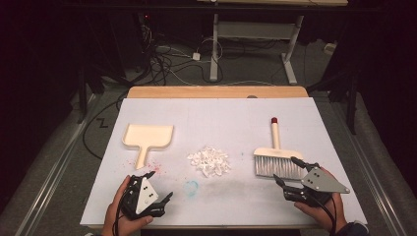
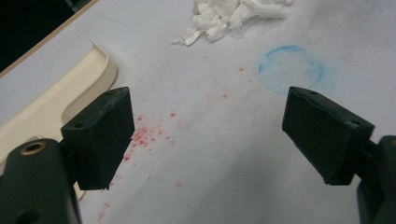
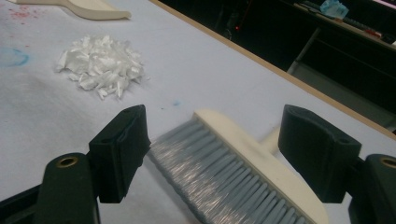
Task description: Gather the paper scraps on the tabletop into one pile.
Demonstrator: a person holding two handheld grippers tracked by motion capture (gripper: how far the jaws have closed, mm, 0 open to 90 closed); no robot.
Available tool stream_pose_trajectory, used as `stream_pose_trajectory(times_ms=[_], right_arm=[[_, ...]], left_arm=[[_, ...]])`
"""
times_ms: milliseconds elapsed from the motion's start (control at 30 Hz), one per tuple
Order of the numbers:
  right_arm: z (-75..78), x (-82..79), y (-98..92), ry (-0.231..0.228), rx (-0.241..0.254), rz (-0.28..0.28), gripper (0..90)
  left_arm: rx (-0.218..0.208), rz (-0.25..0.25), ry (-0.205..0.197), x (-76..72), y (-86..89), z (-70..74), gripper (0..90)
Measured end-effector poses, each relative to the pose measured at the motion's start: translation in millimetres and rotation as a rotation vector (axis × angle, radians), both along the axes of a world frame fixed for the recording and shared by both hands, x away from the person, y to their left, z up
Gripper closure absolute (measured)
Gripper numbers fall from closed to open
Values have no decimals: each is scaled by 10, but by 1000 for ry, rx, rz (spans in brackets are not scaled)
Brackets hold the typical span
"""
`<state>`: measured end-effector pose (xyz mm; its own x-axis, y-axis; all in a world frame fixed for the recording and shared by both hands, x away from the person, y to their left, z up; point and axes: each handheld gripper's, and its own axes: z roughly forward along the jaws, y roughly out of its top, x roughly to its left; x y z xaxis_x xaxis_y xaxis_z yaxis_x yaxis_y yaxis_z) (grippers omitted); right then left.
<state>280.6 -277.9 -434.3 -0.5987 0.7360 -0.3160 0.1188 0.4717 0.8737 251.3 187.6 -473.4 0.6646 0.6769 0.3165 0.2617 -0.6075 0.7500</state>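
On the bench I logged a dustpan at left, paper scraps centre, a brush at right; left gripper and right gripper both gaped apart, empty.

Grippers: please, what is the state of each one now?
Left gripper: open, holding nothing.
Right gripper: open over the brush, not gripping it.

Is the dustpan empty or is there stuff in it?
Empty. The dustpan shows bare cream inside, and the white scraps sit piled on the table.
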Motion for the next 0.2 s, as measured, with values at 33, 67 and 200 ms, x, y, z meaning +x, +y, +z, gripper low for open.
stream_pose_trajectory(times_ms=[33, 67, 200], right_arm=[[-1, 3, -3, 0, -1, 0, 256], [1, 4, -7, 0, 1, -1, 256], [12, 1, -14, -3, 7, 5, 259]], left_arm=[[1, 0, 1, 3, -3, -2, 162], [1, -1, 3, 8, -6, -4, 162], [5, -1, 5, 14, -11, -9, 162]])
